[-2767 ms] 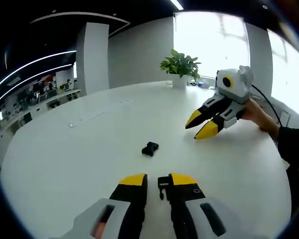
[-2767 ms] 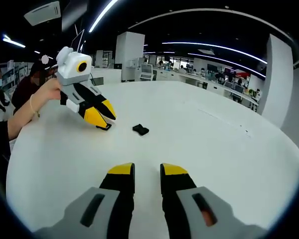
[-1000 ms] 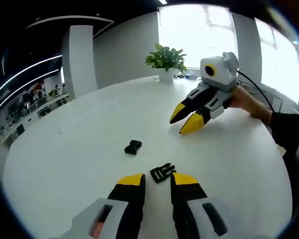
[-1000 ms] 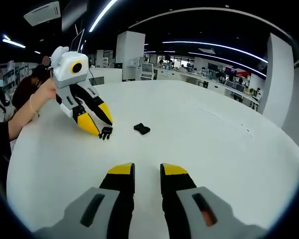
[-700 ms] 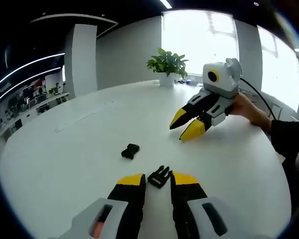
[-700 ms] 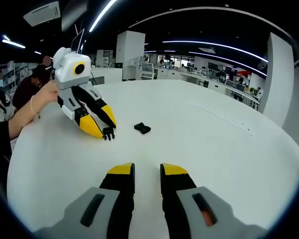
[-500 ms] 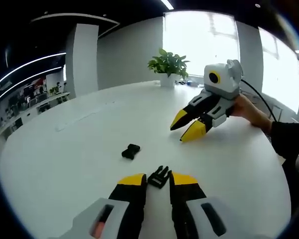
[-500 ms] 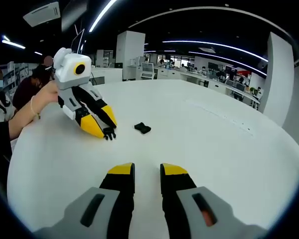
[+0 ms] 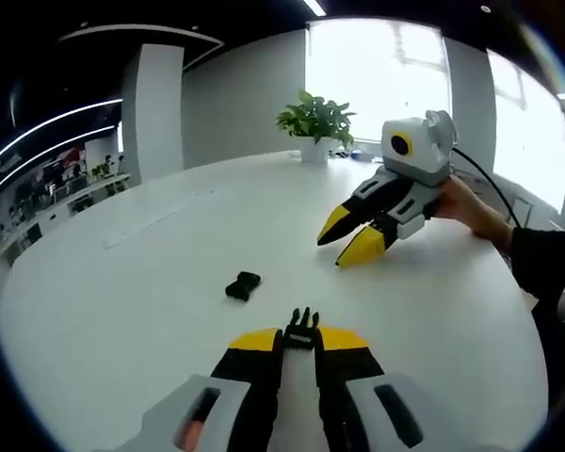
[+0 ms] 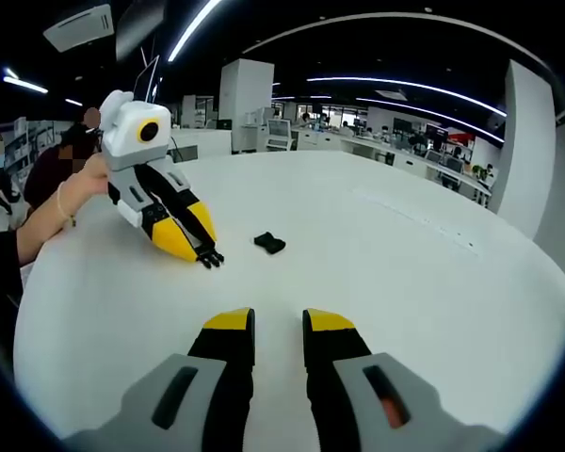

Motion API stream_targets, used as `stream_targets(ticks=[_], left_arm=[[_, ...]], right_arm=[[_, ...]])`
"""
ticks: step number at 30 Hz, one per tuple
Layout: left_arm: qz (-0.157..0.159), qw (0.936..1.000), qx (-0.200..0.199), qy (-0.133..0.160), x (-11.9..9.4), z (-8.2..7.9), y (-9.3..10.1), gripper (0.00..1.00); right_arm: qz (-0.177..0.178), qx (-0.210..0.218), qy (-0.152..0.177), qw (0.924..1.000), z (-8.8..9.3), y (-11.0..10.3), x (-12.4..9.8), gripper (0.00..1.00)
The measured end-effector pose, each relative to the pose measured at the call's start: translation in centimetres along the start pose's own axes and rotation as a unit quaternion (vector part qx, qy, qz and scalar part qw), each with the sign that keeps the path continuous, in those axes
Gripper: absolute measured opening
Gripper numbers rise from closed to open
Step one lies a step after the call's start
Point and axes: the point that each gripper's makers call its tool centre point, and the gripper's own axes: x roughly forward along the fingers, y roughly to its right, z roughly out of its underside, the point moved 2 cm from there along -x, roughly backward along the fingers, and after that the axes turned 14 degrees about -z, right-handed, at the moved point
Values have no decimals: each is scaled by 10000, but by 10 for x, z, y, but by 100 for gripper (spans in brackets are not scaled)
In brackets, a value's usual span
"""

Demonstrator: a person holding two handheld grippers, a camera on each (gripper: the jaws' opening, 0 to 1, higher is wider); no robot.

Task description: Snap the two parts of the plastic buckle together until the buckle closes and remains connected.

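While the left gripper [image 9: 299, 341] has its yellow-tipped jaws clamped on the pronged black plastic buckle half [image 9: 301, 331], the next move is likely for the right gripper [image 10: 277, 322], jaws apart, to collect the black socket half [image 9: 243, 285] lying on the round white table [image 9: 151, 254].

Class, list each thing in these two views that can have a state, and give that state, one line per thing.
Left gripper: shut on the pronged buckle half.
Pronged buckle half: gripped, prongs pointing outward.
Socket buckle half: loose on the table, unconnected.
Right gripper: open, holding nothing.
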Motion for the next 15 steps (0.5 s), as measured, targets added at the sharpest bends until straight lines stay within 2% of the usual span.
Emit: stream_targets(ticks=[15], left_arm=[[-95, 9999, -70, -67, -3, 1, -4, 13]], right_arm=[[-6, 3, 15, 10000, -1, -1, 0, 20]])
